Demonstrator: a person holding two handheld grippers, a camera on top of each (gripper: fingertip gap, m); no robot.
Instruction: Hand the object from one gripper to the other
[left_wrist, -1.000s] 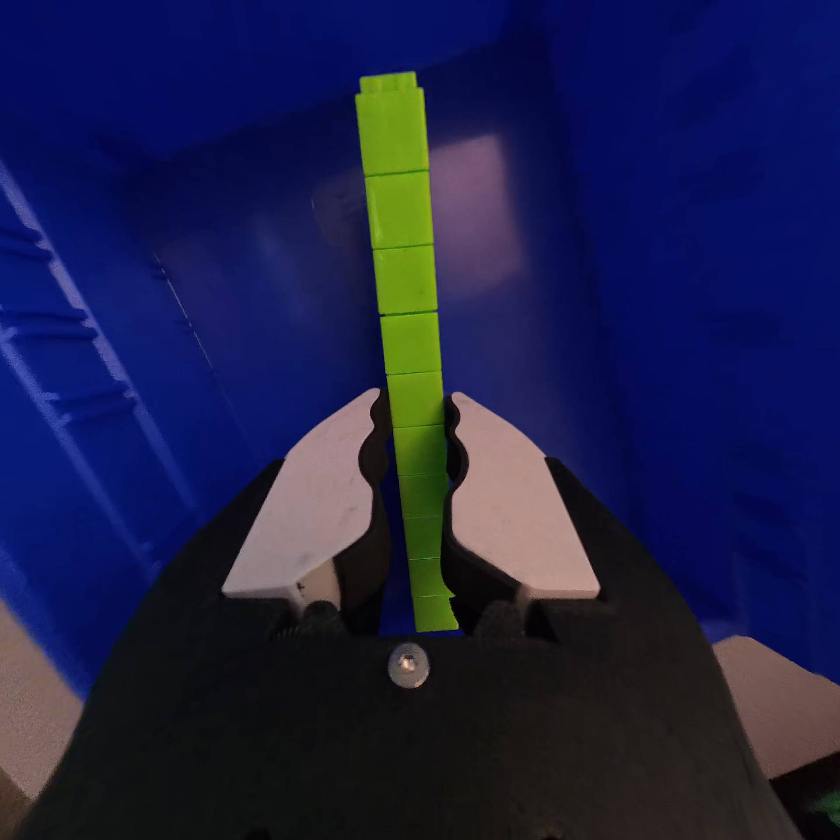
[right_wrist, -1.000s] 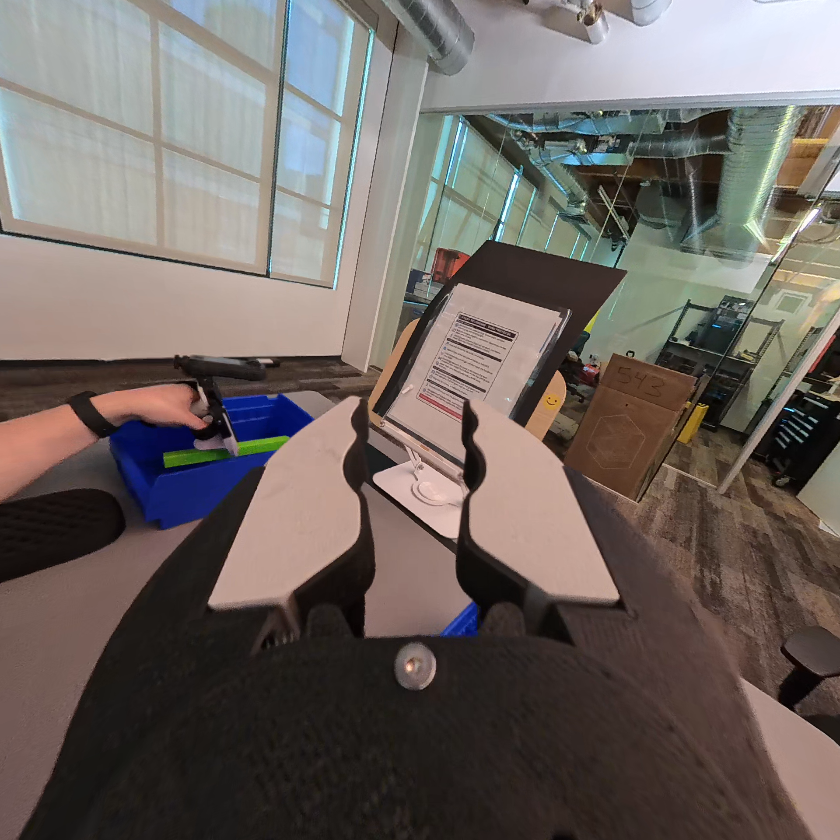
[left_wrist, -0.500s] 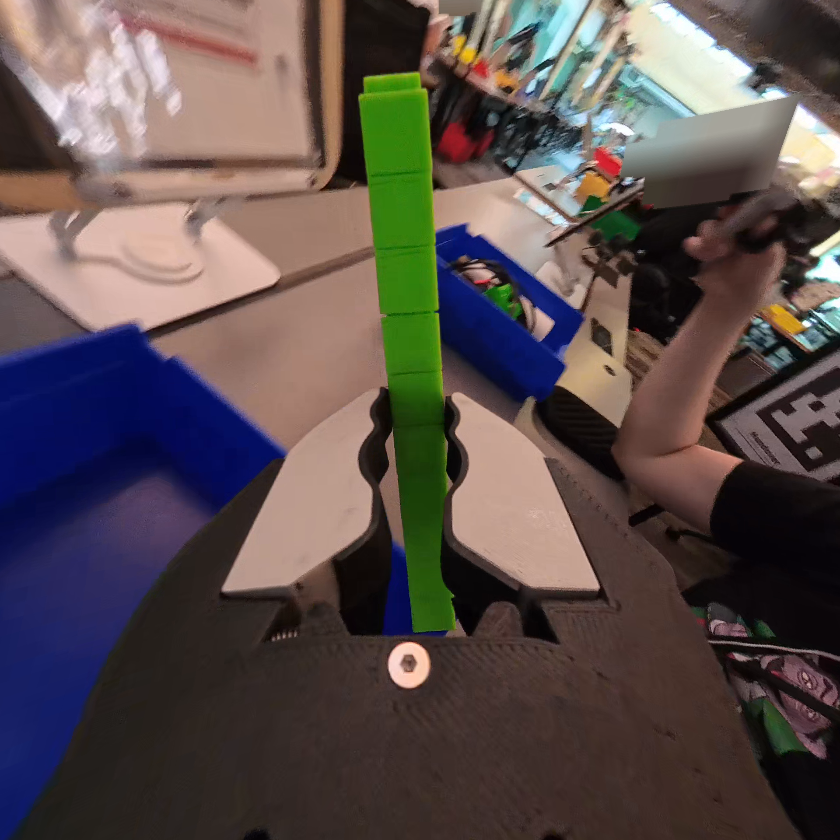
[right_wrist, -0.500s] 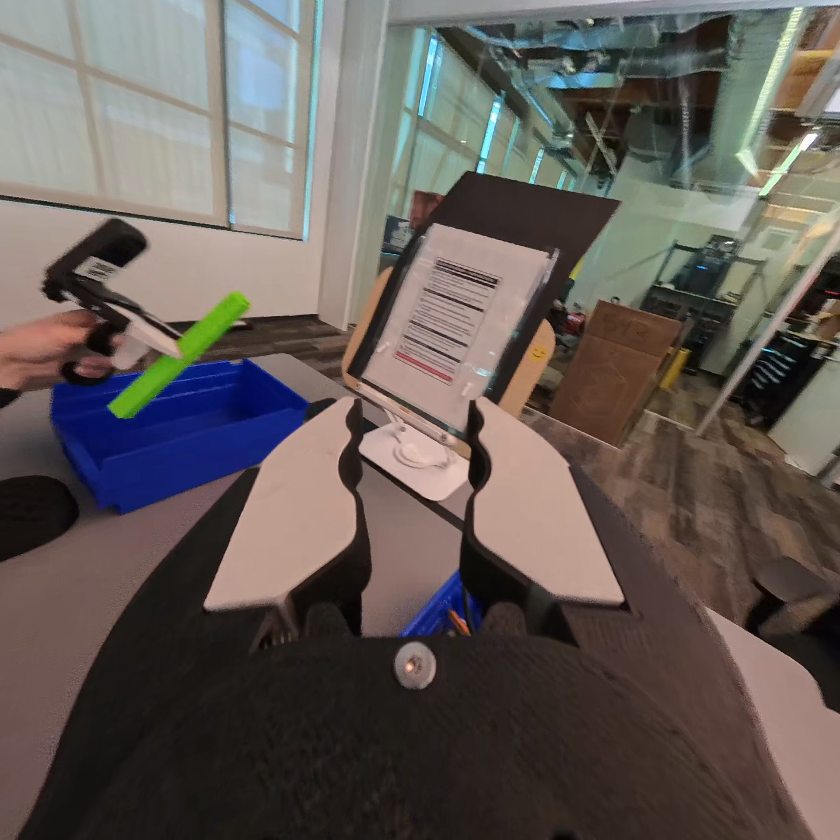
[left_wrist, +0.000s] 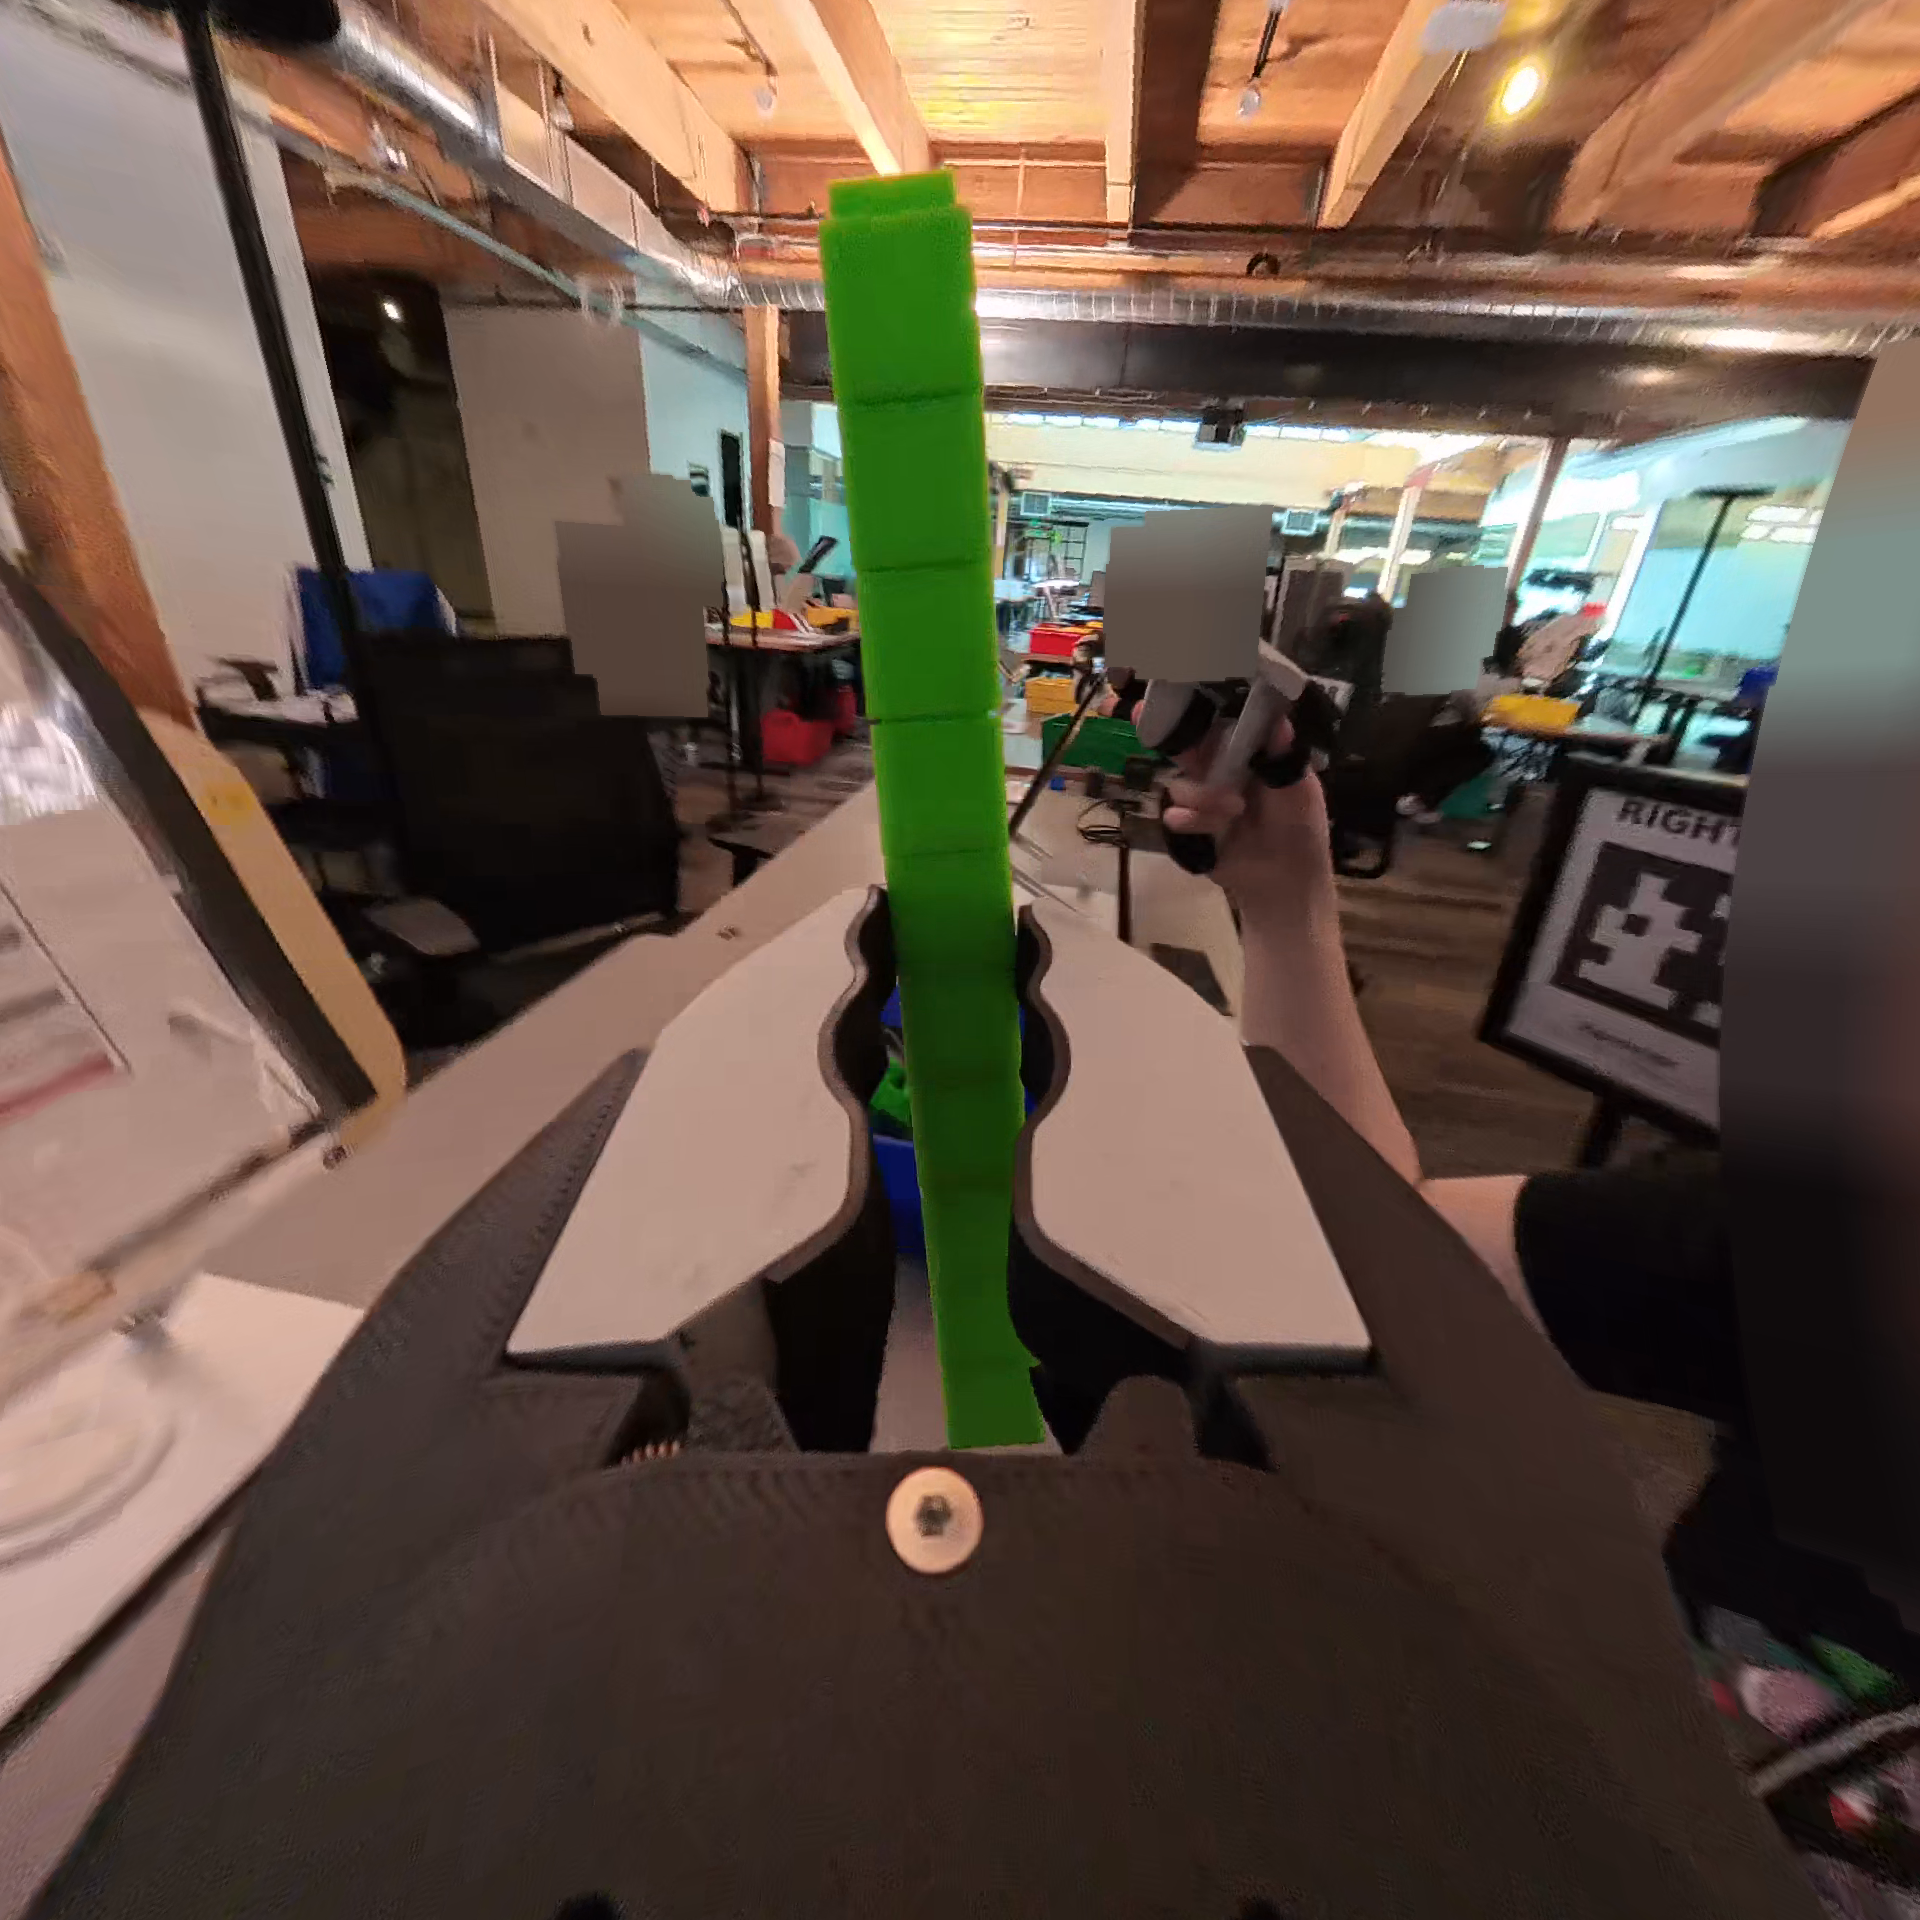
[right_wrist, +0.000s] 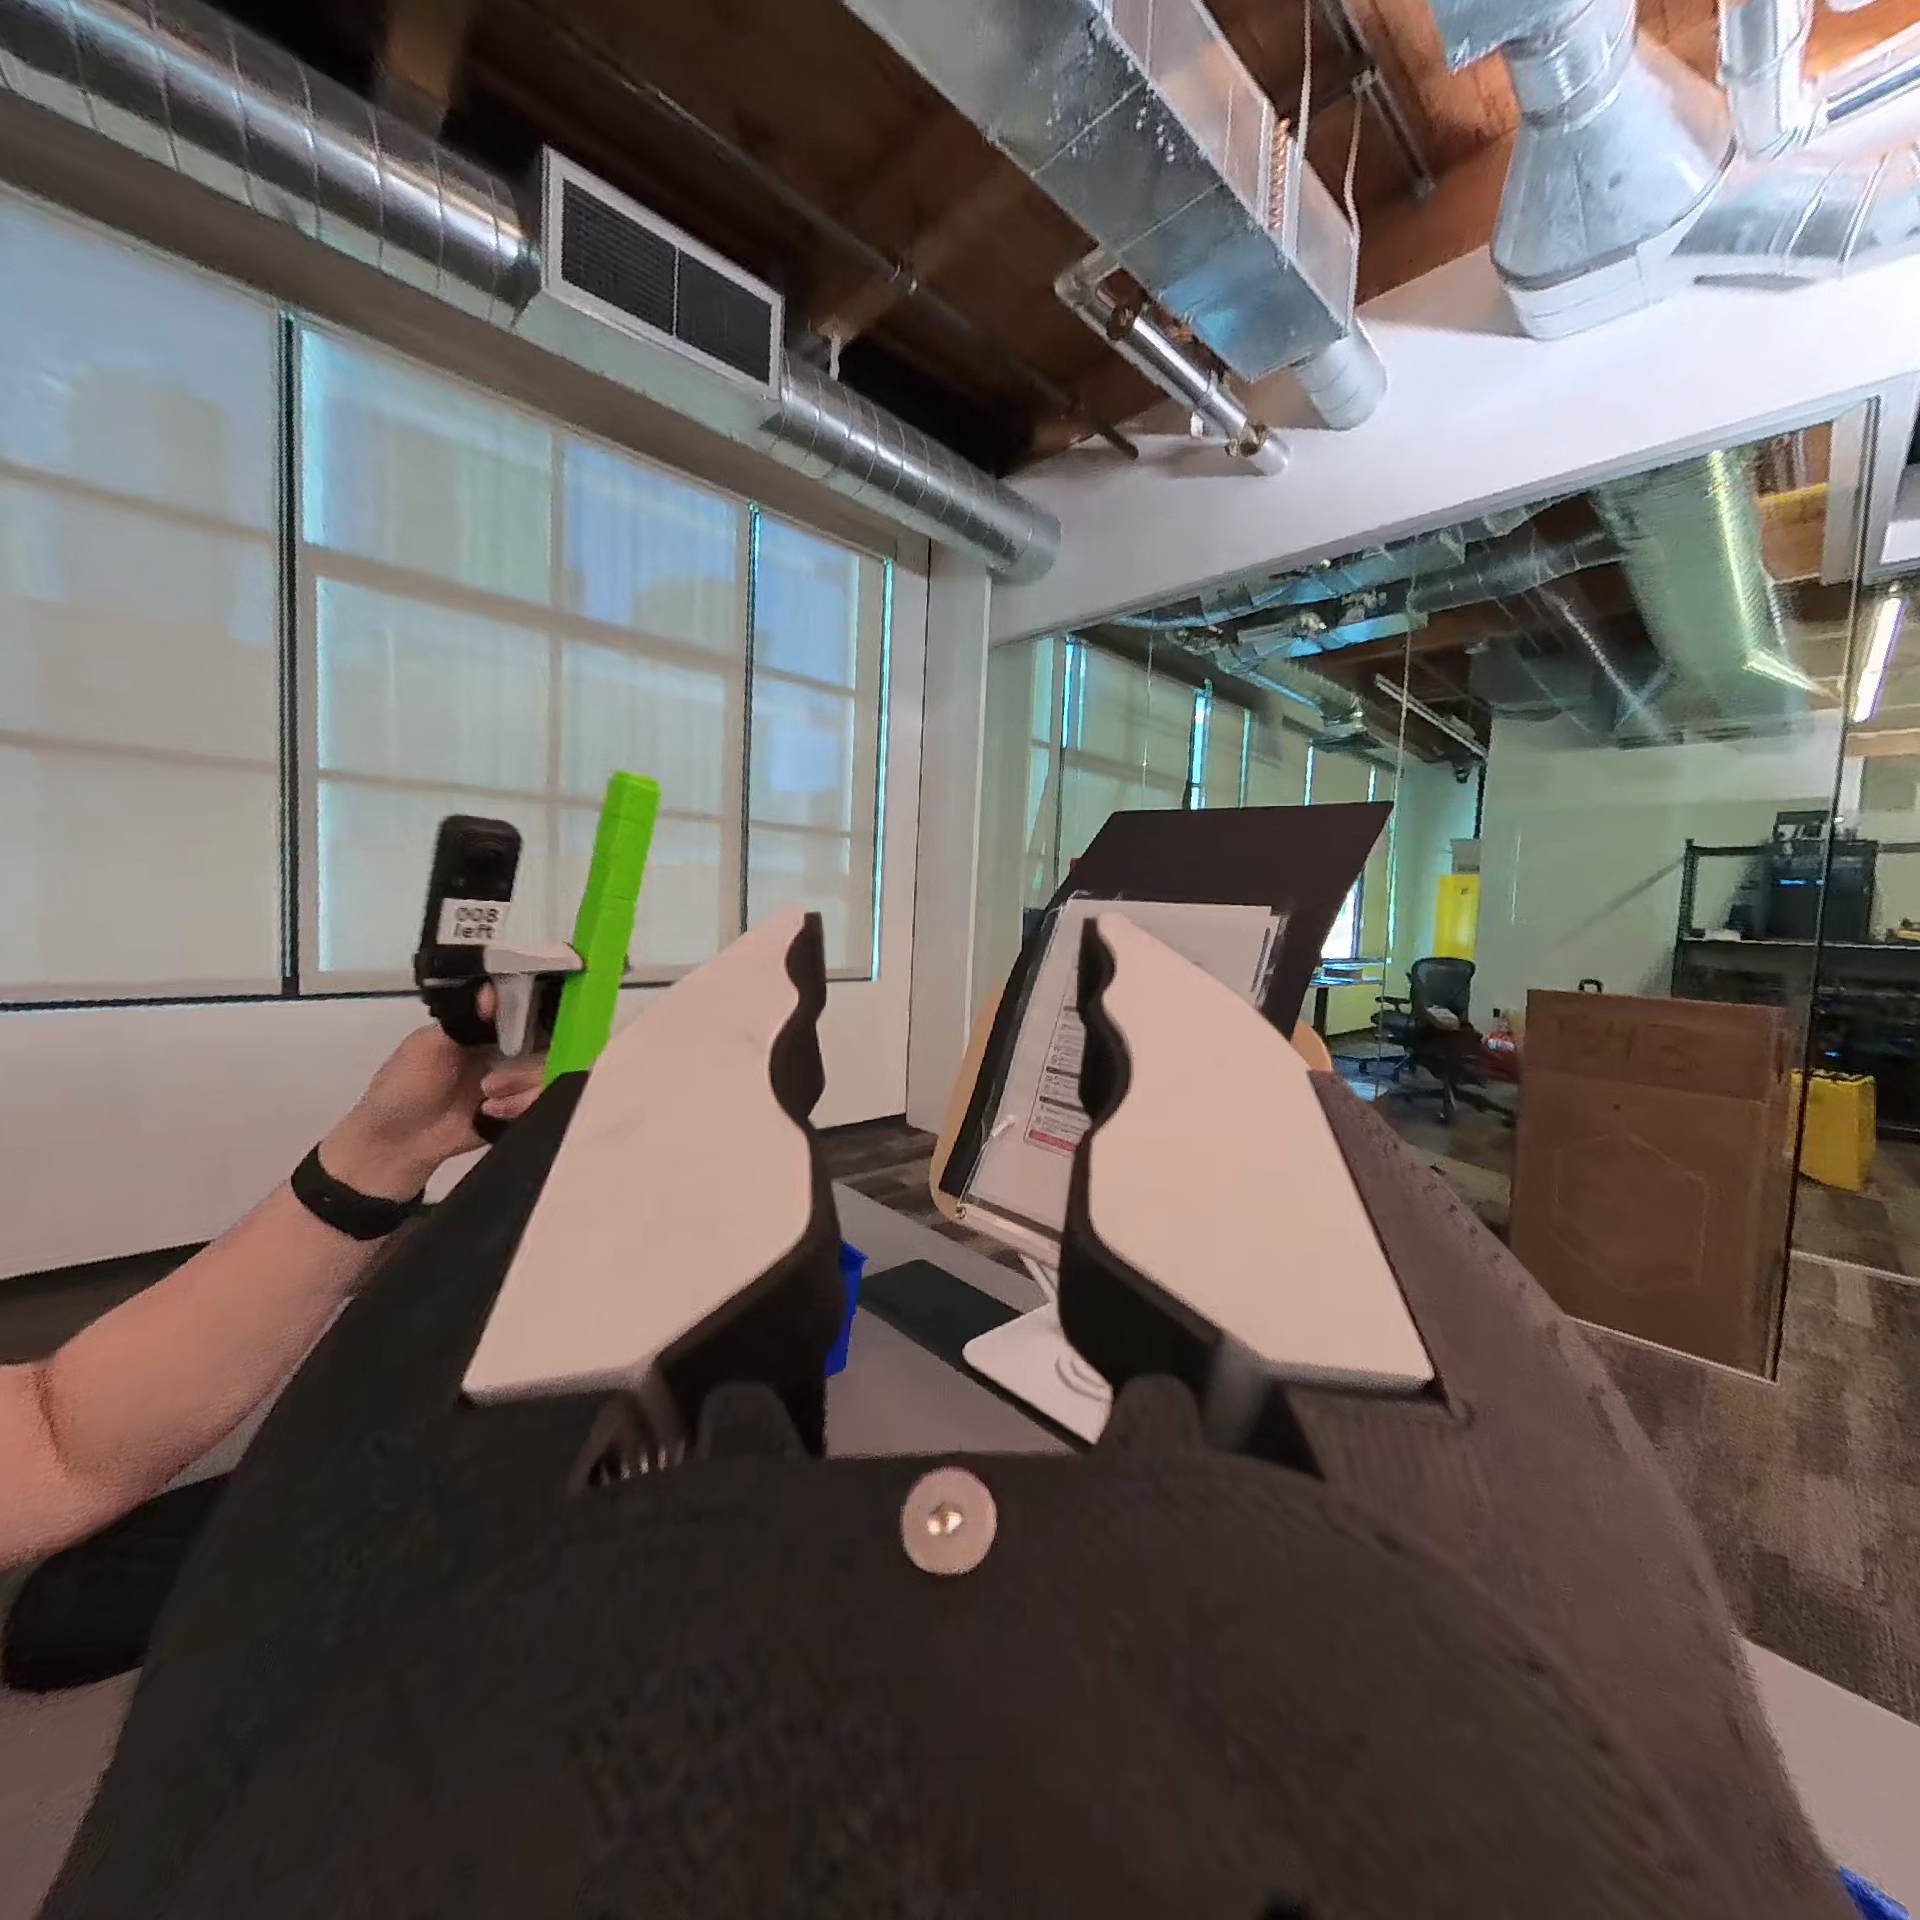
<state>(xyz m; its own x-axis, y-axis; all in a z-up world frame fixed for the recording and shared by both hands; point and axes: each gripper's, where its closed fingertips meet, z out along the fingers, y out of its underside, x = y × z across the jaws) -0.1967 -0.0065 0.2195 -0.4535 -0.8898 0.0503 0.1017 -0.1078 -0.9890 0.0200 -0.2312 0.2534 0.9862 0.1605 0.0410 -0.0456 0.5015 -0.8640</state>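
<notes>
My left gripper (left_wrist: 954, 930) is shut on a long bright green bar of joined blocks (left_wrist: 925, 644); both pads press its sides near its lower third and the bar stands up out of the jaws. In the right wrist view the same bar (right_wrist: 606, 914) stands nearly upright, held in the air by the left gripper (right_wrist: 551, 961) at the left. My right gripper (right_wrist: 948, 940) is open with nothing between its fingers, raised in the air to the right of the bar. In the left wrist view the right gripper's handle (left_wrist: 1242, 727) shows in a person's hand, off to the right.
A document stand with a black back (right_wrist: 1195, 935) rises on the grey table (right_wrist: 914, 1392) behind my right fingers. A blue bin (left_wrist: 896, 1164) with small things lies below the left jaws. A cardboard box (right_wrist: 1652, 1174) stands on the floor at right. The left gripper's tips are roughly 30 centimeters from the right gripper's.
My left gripper lifted the green bar out of the blue bin and swung it up to nearly upright. My right gripper rose, tilted upward and its jaws widened a little.
</notes>
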